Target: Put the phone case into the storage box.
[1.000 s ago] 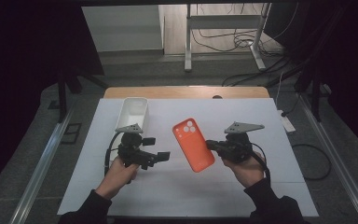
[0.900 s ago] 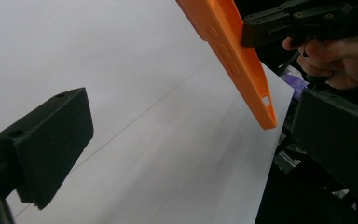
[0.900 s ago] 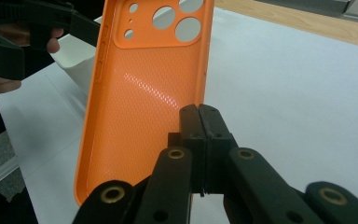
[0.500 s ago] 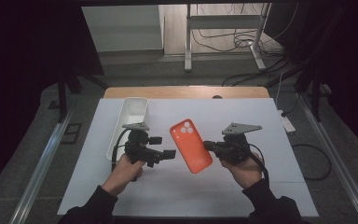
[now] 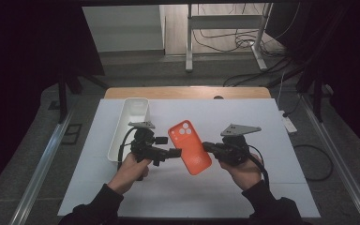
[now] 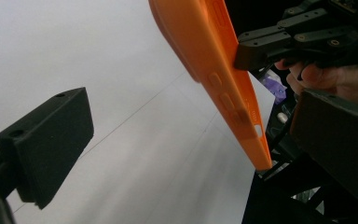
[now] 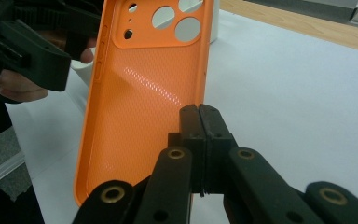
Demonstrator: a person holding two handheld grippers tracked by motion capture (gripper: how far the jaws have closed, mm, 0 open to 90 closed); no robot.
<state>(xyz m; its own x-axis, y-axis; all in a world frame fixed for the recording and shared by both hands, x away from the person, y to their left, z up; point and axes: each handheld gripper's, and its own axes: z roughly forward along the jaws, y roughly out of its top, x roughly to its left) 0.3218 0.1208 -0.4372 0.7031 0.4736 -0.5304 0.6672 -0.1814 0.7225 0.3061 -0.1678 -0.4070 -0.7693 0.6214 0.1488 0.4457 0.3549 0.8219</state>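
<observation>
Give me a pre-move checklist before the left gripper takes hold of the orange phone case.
1. Right gripper shut on the edge of the orange phone case: ok.
2. Case lifted off the white table: ok.
3. Left gripper open, wide enough for the case: ok.
4. Case edge between the left gripper's fingers: ok, but no pad touches it.
5. White bin apart from both grippers: ok.
6. How firm the right gripper's hold is: cannot tell.

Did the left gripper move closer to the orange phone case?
Yes. The left gripper has slid rightward, away from the white bin, and now nearly reaches the orange phone case pinched by the right gripper.
</observation>
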